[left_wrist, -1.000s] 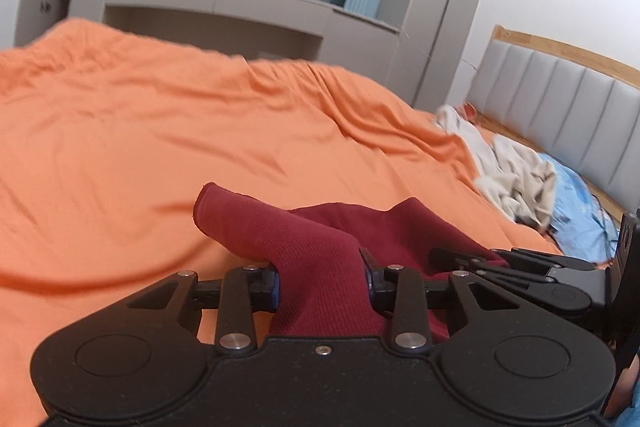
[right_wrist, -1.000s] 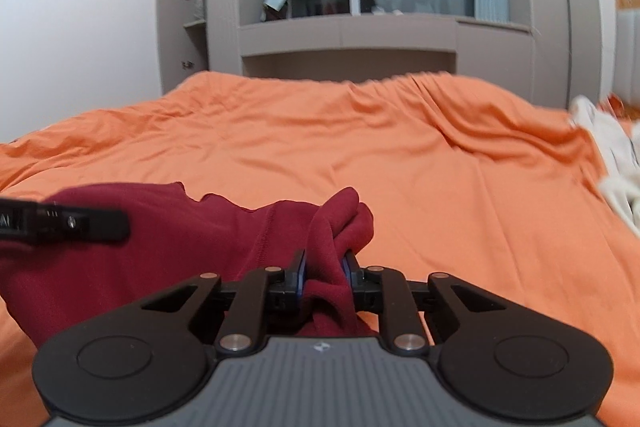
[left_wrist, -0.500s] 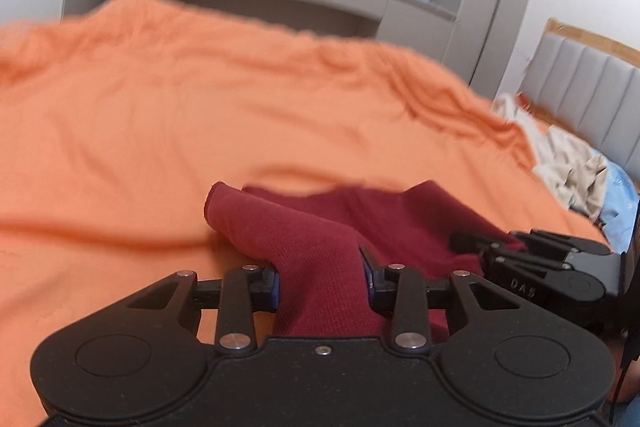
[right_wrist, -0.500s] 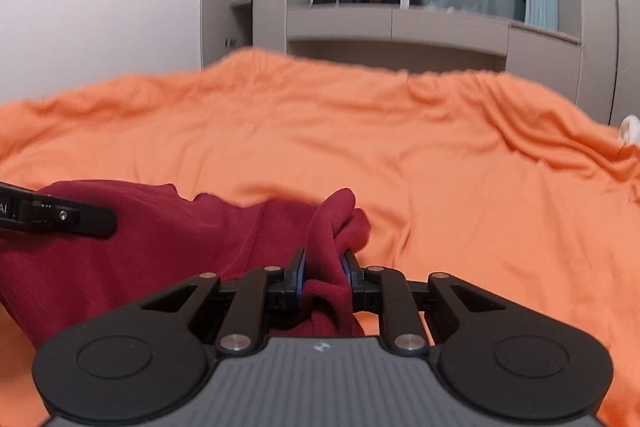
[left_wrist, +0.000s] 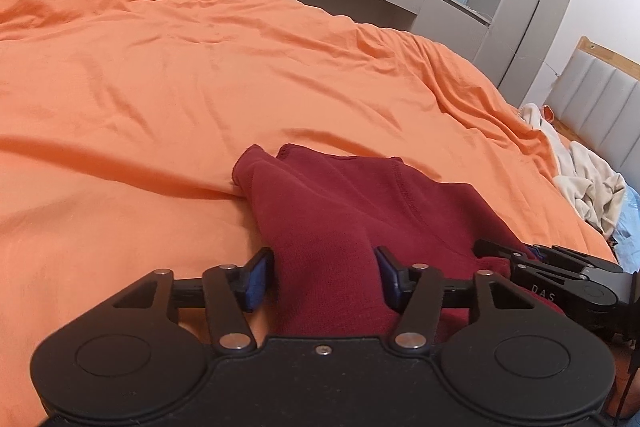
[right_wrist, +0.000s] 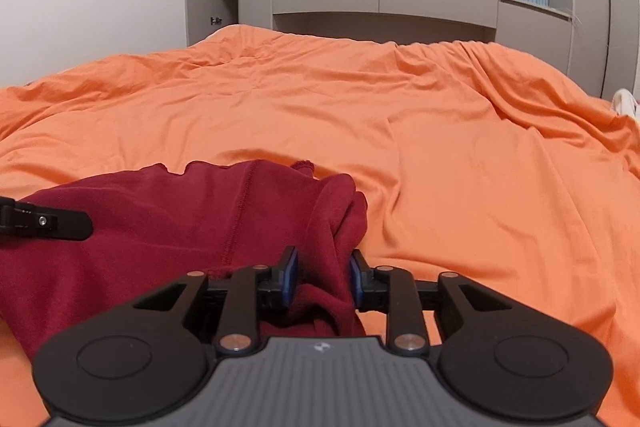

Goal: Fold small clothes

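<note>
- Left gripper [left_wrist: 325, 277]: jaws are standing fairly wide with a thick bunch of the red garment [left_wrist: 360, 211] filling the gap. The right pad is touching cloth; at the left pad I cannot tell whether it is pressing or just alongside. Reading it as loosely gripping, possibly letting go.
- Garment: lying low on the orange bedspread [left_wrist: 200, 67], at the near edge of the bed, directly ahead of both grippers and running into their jaws. Its long axis is going left-right, spanning from one gripper to the other; a stitched seam is running near-to-far across the middle.
- Right gripper [right_wrist: 323, 277]: jaws are sitting narrow, pinching a bunched fold of the same red garment [right_wrist: 180, 223] at its right end. The left gripper's fingertip [right_wrist: 52, 223] is showing at the far left of this view, over the cloth.
- Both are equally near, one per end. The next move is depending on that left-right span: carrying the held edge far, across the long axis, looks like the fold.
- Pile of light clothes [left_wrist: 580, 179] is sitting well apart, far right.
</note>
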A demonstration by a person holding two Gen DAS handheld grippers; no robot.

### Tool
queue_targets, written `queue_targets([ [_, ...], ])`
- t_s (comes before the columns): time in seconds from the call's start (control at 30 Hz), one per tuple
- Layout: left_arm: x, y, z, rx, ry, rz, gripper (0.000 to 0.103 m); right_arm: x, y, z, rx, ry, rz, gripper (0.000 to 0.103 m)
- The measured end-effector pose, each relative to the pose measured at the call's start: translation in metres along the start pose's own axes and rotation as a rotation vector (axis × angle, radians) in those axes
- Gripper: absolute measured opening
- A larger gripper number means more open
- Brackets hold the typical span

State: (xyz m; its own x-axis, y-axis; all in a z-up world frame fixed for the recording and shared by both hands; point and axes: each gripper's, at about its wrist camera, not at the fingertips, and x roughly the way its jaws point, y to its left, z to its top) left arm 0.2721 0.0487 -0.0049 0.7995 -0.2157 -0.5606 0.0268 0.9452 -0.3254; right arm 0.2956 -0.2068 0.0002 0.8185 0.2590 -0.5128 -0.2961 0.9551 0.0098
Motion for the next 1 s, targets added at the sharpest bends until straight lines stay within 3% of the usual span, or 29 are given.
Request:
queue_targets([
  [0.13,-0.002,0.001,0.0,-0.004,0.0,0.032,0.074,0.0,-0.001,-0.001,0.006,0.0,-0.009,0.039],
  [0.47,-0.012,0.001,-0.001,-0.012,-0.024,0.092,0.1,-0.009,-0.01,0.0,0.056,-0.023,-0.064,0.074],
  [0.57,-0.016,0.001,-0.001,-0.016,-0.024,0.096,0.102,-0.014,-0.012,0.0,0.066,-0.03,-0.073,0.089],
  [0.7,-0.018,-0.001,-0.001,-0.017,-0.028,0.103,0.102,-0.025,-0.013,0.003,0.071,-0.06,-0.067,0.098],
  [1.0,-0.039,-0.011,-0.001,0.003,-0.079,0.111,0.102,-0.059,-0.001,0.012,0.064,-0.18,-0.073,0.103],
])
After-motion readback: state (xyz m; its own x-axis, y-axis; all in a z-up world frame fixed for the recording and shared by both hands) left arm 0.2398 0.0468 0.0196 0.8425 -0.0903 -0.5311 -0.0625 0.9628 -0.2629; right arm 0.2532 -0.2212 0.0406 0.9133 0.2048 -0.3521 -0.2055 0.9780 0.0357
